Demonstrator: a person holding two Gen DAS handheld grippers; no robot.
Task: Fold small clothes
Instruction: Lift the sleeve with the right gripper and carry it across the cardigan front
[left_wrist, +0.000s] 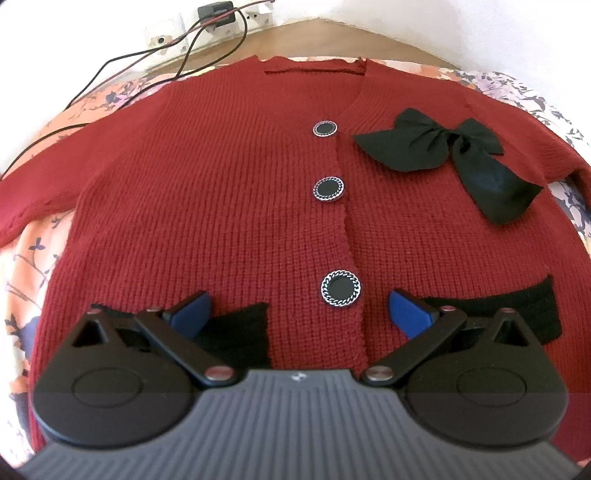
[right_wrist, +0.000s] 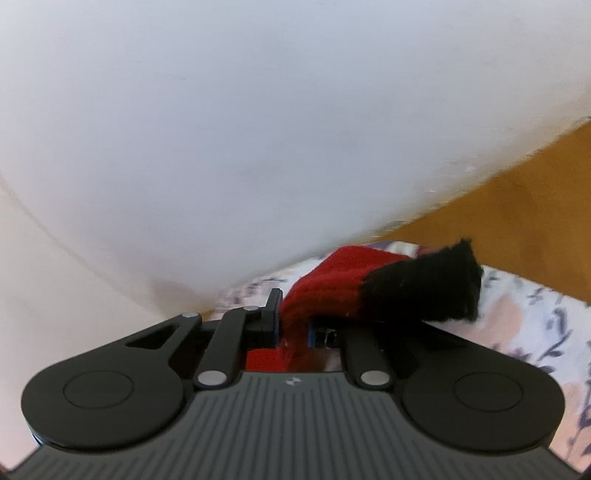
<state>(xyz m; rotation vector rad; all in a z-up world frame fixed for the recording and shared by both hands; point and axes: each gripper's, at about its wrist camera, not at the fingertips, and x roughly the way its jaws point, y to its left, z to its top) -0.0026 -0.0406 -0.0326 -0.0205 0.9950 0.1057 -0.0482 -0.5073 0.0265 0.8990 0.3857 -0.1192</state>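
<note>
- We see the red cardigan (left_wrist: 207, 206) spread flat and face up on a flowered sheet (left_wrist: 33, 266), buttoned shut, so it is laid out ready for folding.
- Our left claw (left_wrist: 299, 314) hangs over the hem just below the lowest button (left_wrist: 340, 288), jaws wide apart and holding nothing; we judge it is free to steady the body.
- Our right claw (right_wrist: 293, 325) is clamped on a red sleeve (right_wrist: 325, 280), near its black cuff (right_wrist: 424, 291), lifted off the sheet, probably to carry it across the cardigan.
</note>
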